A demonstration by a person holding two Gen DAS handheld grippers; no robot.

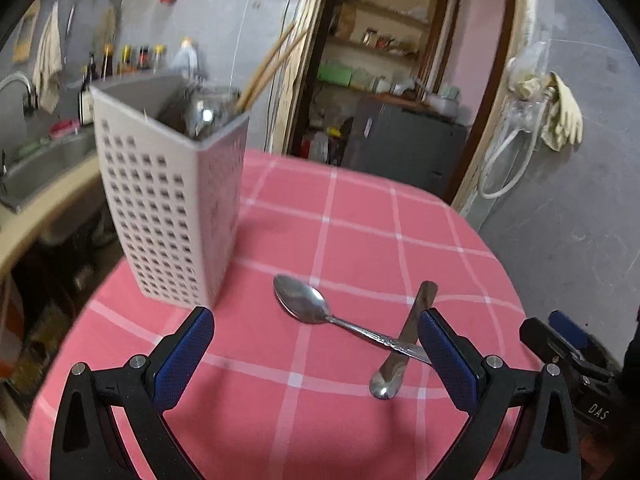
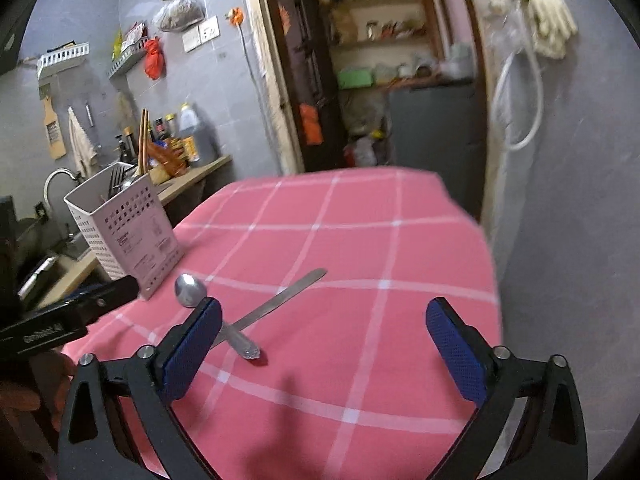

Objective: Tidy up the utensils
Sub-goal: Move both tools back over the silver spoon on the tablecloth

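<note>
A white perforated utensil holder [image 1: 168,208] [image 2: 128,236] stands at the left of the pink checked tablecloth [image 1: 360,220]. Chopsticks [image 1: 268,68] and metal utensils stick out of it. Two loose metal utensils lie crossed on the cloth: an ornate-handled spoon [image 1: 300,298] [image 2: 190,288] and a flat-handled one [image 1: 404,340] [image 2: 280,300]. My left gripper [image 1: 314,314] is open just above the cloth, with the spoon's bowl lying between its fingertips. My right gripper [image 2: 325,304] is open too, nothing in it, and its left finger hides part of the crossed utensils.
A counter with a sink [image 1: 48,160], bottles and a tap runs along the left. Beyond the table's far edge are a grey cabinet [image 1: 404,144] and an open doorway with shelves. A grey wall [image 2: 568,240] stands close on the right. A hand [image 2: 24,396] holds the left gripper.
</note>
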